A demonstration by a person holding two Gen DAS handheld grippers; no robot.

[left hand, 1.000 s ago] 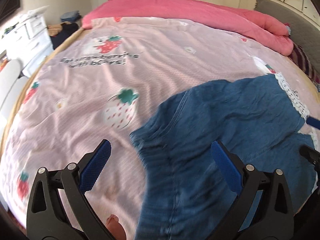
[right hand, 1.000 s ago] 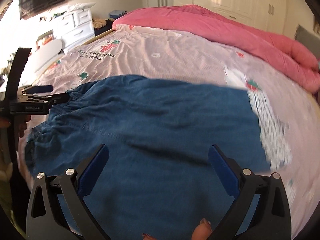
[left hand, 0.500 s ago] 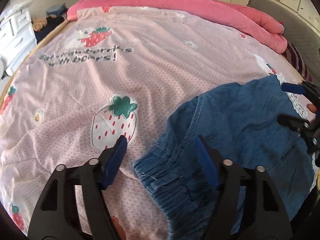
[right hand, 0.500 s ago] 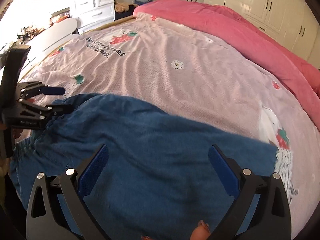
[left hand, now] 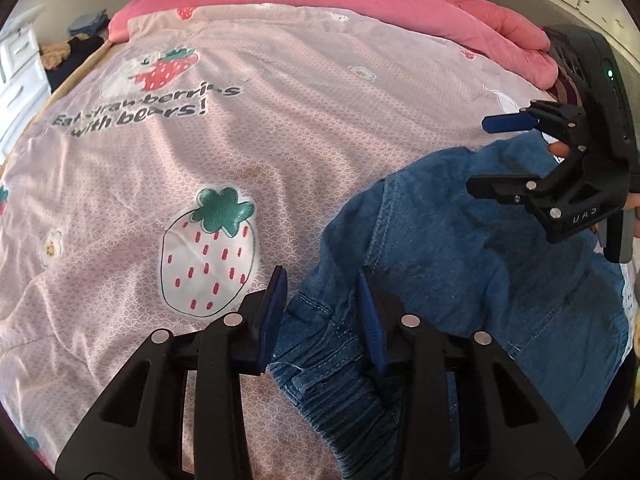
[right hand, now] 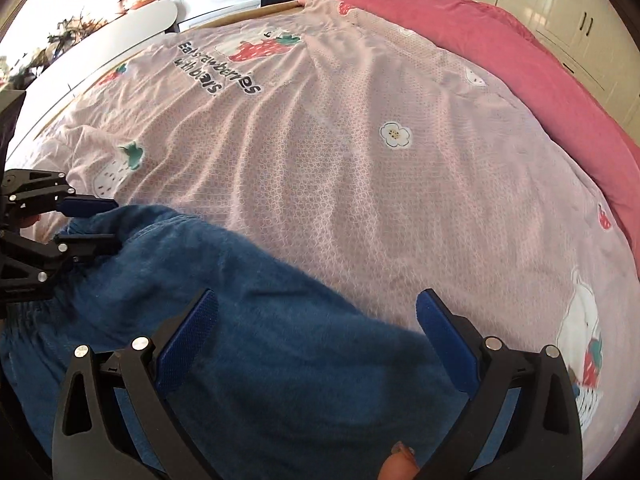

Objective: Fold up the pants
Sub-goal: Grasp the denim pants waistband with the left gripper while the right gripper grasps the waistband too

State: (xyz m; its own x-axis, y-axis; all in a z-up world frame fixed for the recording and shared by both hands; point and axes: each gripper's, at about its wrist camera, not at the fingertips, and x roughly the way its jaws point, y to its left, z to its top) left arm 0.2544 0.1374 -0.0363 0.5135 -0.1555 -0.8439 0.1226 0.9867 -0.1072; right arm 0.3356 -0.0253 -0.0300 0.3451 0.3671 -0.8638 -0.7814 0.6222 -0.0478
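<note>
Where the pink bedsheet [left hand: 280, 152] spreads across the upper left of the left wrist view, grey print reads "Eat strawberries with bears!" under a strawberry drawing; folds break some letters. Same line shows upside-down-slanted at upper left of the right wrist view. Raised letters on the right tongs' [left hand: 486, 156] black body, right edge of the left view, look like "UAS" but appear mirrored, not sure.

Blue denim pants [left hand: 460, 264] lie on the bed, lower right of the left view, lower left of the right view; elastic waistband bunched at bottom centre, far end cut off by frame edge.

Left tongs [left hand: 322, 308]: jaws have just been closing, waistband corner between the blue pads; pads close on the cloth, whether they press cannot be told.

Right tongs: jaws spread wide above the denim, nothing between them. A fingertip [right hand: 398, 466] peeks at the bottom edge.

Pink quilt [right hand: 500, 52] along the top; white lace trim [left hand: 628, 296] partly hidden at right.
</note>
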